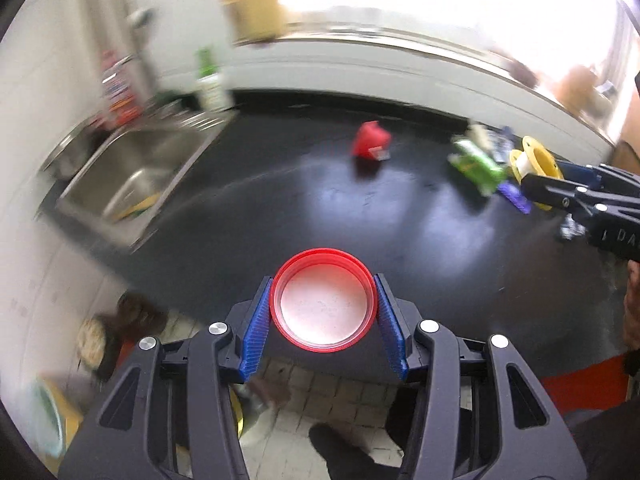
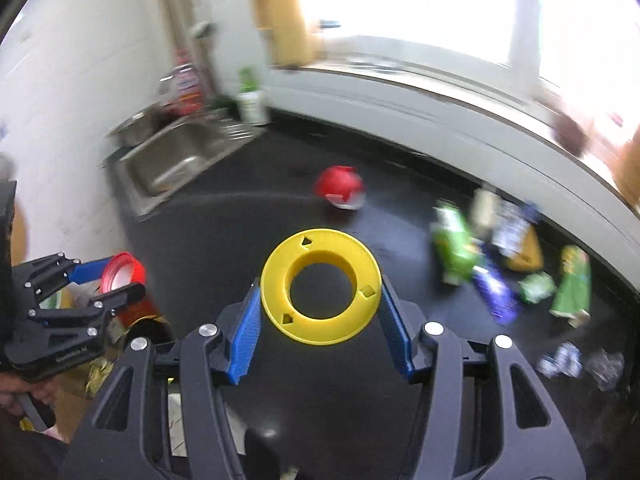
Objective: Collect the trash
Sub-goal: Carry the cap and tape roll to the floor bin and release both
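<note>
A steel sink [image 1: 132, 172] sits at the far left of a black tabletop [image 1: 280, 200], a blurred bottle [image 1: 210, 84] behind it. The left claw [image 1: 324, 308] pinches a red lid [image 1: 324, 306] by its rim, blue pads flat on both sides, raised over the tabletop's near edge with tiled floor below. Farther back lies a red crumpled scrap [image 1: 370, 140], untouched. To the right, the right claw [image 2: 320, 300] clamps a yellow spool [image 2: 320, 286] across its flange, also lifted clear. Beyond it a heap of wrappers [image 2: 492, 252], green, blue and white, waits along the tabletop's far right, with what may be crumpled foil [image 2: 560, 360] nearer; motion blur leaves that uncertain. Both loads look ready for a bin, though none shows plainly; something yellow-rimmed low at the left wrist view's edge could be one. Carrying well means keeping each grip firm and level, since lid and spool are held only by thin edges, and releasing only once squarely over the container.
</note>
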Motion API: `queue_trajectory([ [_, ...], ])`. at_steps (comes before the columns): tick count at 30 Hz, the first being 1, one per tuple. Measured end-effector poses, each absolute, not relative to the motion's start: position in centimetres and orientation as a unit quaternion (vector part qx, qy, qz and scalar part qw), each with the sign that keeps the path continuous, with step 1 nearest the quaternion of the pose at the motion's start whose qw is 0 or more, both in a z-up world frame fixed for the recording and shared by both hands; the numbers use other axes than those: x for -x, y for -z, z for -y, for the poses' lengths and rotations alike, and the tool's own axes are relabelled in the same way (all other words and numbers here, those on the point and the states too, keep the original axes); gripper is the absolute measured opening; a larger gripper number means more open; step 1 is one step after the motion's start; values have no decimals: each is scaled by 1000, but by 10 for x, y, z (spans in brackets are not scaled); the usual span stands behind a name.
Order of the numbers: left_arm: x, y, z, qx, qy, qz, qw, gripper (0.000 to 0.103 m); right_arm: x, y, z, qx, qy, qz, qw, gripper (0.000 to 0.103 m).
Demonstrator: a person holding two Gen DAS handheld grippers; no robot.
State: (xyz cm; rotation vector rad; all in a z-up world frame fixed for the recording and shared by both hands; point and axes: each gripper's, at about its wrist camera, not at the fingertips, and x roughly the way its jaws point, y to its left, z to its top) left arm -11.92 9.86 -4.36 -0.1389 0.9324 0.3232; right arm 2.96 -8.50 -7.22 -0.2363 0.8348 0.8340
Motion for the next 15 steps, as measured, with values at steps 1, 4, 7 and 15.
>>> queue_trajectory([
  [1,134,44,-109,73,-169,-445,876,48,-20,72,72,117,-407,-391,817,54],
  [4,175,49,-136,93,-212,-446,865,48,14,77,26,135,-455,-393,788,54],
  [7,216,59,-165,119,-257,-448,848,48,52,87,-21,160,-503,-392,753,54],
  [15,312,108,-232,182,-354,-458,795,48,143,123,-140,217,-610,-410,642,54],
])
